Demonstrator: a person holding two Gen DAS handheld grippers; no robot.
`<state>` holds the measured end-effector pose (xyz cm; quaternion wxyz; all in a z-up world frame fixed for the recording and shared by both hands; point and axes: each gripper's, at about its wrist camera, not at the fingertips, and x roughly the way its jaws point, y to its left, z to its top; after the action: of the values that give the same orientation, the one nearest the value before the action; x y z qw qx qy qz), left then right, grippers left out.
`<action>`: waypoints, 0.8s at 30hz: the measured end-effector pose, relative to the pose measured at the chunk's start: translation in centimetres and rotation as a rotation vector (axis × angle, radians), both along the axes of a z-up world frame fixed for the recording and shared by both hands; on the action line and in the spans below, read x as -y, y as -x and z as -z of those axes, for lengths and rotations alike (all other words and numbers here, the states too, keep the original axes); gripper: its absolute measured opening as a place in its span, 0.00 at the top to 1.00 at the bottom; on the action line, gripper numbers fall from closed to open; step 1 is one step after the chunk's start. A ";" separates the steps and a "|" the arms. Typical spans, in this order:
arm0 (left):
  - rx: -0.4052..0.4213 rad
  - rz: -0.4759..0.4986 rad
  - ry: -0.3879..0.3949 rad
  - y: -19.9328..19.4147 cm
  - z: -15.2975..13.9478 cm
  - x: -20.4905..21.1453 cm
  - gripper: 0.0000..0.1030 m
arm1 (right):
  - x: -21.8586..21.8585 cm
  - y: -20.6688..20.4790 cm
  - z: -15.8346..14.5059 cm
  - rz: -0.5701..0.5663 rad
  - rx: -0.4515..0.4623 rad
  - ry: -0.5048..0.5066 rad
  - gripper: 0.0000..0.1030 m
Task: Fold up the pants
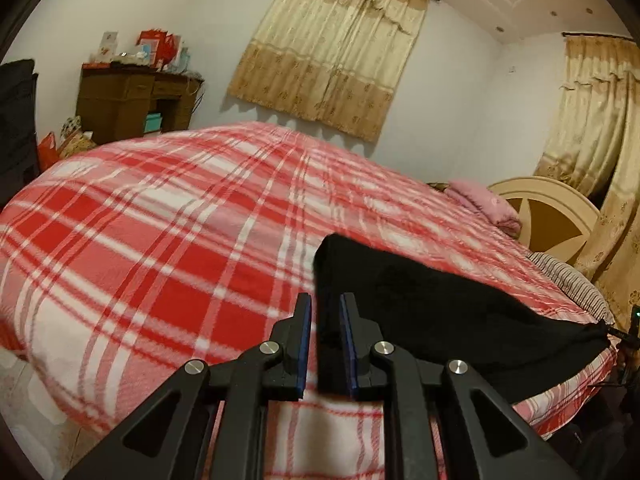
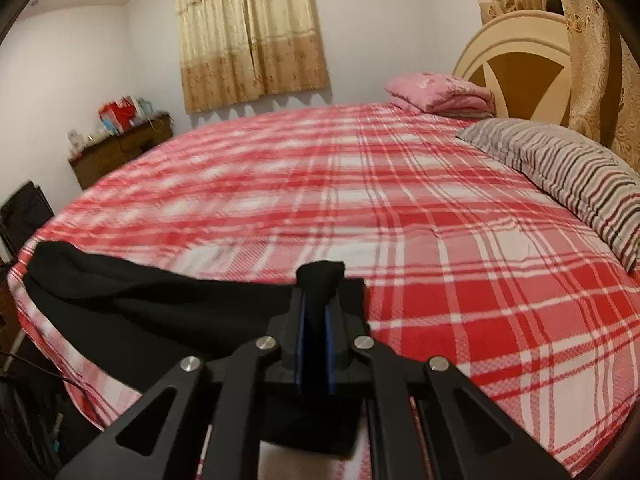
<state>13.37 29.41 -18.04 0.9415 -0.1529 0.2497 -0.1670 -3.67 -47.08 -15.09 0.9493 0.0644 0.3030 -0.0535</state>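
The black pants (image 1: 432, 300) hang stretched between my two grippers above the red plaid bed (image 1: 160, 240). In the left wrist view my left gripper (image 1: 325, 304) grips one end of the pants; the cloth fills the gap between its blue pads and runs off to the right, where my right gripper (image 1: 630, 334) shows at the edge. In the right wrist view my right gripper (image 2: 319, 300) is shut on a bunched fold of the pants (image 2: 140, 300), which stretch away to the left over the bed (image 2: 440, 240).
A striped pillow (image 2: 568, 176) and a folded pink blanket (image 2: 440, 94) lie by the round headboard (image 2: 516, 56). A brown dresser (image 1: 132, 100) with boxes stands at the far wall. Curtains (image 1: 332, 48) hang behind the bed.
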 end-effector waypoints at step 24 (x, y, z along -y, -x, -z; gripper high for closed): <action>-0.112 -0.043 -0.215 -2.9 0.7 5.7 0.73 | -13.0 0.1 -8.5 -0.051 0.133 0.303 0.22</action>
<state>16.26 23.69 -18.77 0.9404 -0.0652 0.3150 -0.1104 -3.72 -34.12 -6.60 0.9671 -0.0839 0.2297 -0.0704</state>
